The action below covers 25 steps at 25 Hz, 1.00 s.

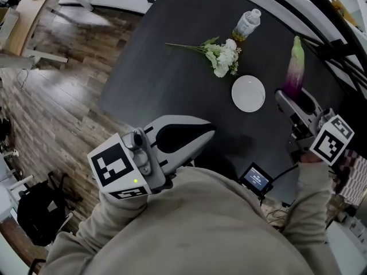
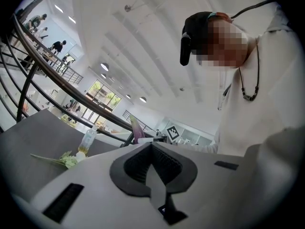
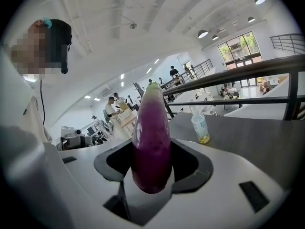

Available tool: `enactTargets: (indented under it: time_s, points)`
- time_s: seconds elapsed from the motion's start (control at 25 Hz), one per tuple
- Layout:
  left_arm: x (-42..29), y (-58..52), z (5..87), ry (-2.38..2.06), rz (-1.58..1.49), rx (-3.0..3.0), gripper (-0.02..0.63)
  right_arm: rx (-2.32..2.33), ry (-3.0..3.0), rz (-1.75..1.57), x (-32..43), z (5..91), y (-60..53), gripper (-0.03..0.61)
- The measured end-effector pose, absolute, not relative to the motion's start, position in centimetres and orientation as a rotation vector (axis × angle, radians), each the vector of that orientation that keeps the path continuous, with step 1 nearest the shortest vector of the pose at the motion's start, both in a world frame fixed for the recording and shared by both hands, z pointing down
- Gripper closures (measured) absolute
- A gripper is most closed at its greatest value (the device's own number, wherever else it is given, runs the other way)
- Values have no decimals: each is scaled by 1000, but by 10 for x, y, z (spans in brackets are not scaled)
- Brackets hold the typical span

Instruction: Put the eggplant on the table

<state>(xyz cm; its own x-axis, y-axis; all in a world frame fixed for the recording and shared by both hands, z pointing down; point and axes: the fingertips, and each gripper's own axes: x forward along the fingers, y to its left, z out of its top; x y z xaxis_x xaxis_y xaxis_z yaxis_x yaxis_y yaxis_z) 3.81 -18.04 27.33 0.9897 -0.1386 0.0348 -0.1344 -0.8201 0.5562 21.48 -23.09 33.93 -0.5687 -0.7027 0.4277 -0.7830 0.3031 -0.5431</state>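
Observation:
A purple eggplant (image 1: 296,70) with a pale green tip stands out from my right gripper (image 1: 287,99), over the right side of the dark table (image 1: 172,79). In the right gripper view the eggplant (image 3: 151,137) fills the gap and both jaws press on its thick end, so the right gripper (image 3: 152,149) is shut on it. My left gripper (image 1: 207,133) is near my body at the table's near edge. Its jaws meet at the tips with nothing between them (image 2: 151,144). The left gripper view shows the eggplant (image 2: 137,129) far off.
On the table lie a white plate (image 1: 248,93), a bunch of white flowers (image 1: 223,56) and a clear bottle (image 1: 246,23). A small screen device (image 1: 256,178) sits at the near edge. Wooden floor and a black bag (image 1: 34,205) are to the left.

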Motion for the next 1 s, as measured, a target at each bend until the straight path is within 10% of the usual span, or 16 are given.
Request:
enactTargets:
  time_s: [1.0]
  points:
    - [21, -169, 300, -287, 46, 2479, 609, 1344, -2290, 1283, 223, 447, -243, 337]
